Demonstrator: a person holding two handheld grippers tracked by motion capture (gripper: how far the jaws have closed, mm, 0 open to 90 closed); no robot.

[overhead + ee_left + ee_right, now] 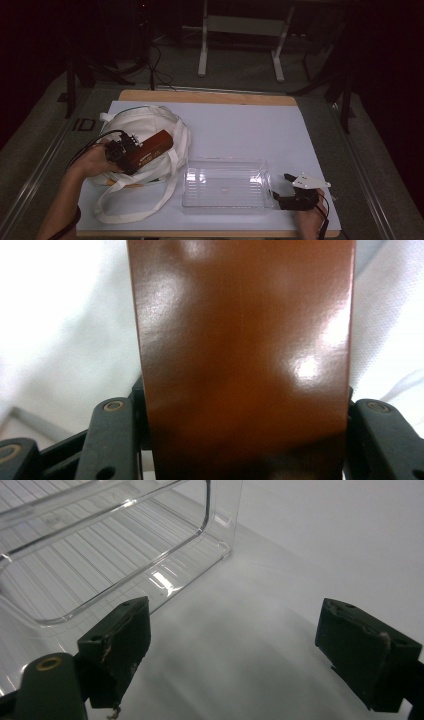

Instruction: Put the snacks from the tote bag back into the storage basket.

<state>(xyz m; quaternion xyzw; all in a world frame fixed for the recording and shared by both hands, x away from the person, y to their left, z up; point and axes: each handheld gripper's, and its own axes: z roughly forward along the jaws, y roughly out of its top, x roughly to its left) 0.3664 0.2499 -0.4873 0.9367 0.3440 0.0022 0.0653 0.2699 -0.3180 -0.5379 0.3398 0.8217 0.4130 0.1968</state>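
Note:
A glossy brown box (156, 145) is held above a white cloth tote bag (131, 124) at the table's left. My left gripper (141, 151) is shut on the box. In the left gripper view, the brown box (240, 355) stands between both black jaws, which press on its sides, with the white bag (65, 330) behind it. A clear plastic tray (186, 186) lies at the front middle of the table. My right gripper (280, 186) rests just off the tray's right end, open, with nothing between its fingers. In the right gripper view, the gripper (242, 647) faces the clear tray's corner (220, 525).
A white mat (250, 125) covers the wooden table (210, 96). The bag's straps (125, 212) trail toward the front edge. Beyond the table stand a metal frame (240, 30) and cables on the floor.

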